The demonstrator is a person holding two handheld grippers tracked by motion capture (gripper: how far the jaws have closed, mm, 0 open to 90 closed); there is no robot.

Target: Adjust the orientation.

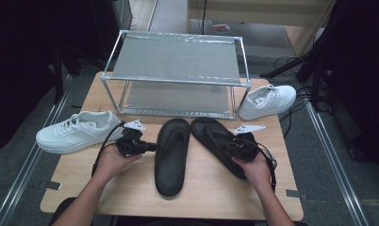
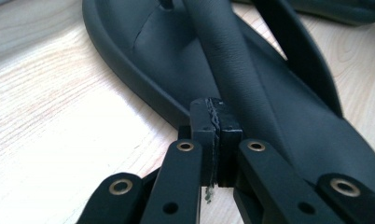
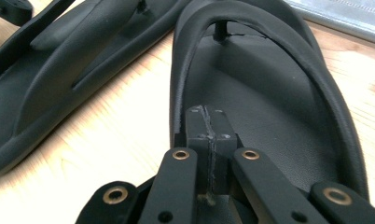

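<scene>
Lying side by side on the table (image 1: 84,188) before the metal shoe rack (image 1: 176,75), the left flip-flop (image 1: 171,155) and right flip-flop (image 1: 220,141) look staged for shelving, white sneakers (image 1: 77,132) flanking. Left claw (image 2: 216,119) is clenched with nothing between the pads, tip against the left flip-flop's edge. Right claw (image 3: 209,126) is clenched empty too, sitting over the right flip-flop's footbed.

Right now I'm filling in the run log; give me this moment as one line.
left gripper: shut, at left flip-flop edge | right gripper: shut, over right flip-flop | white sneakers untouched | rack empty
</scene>
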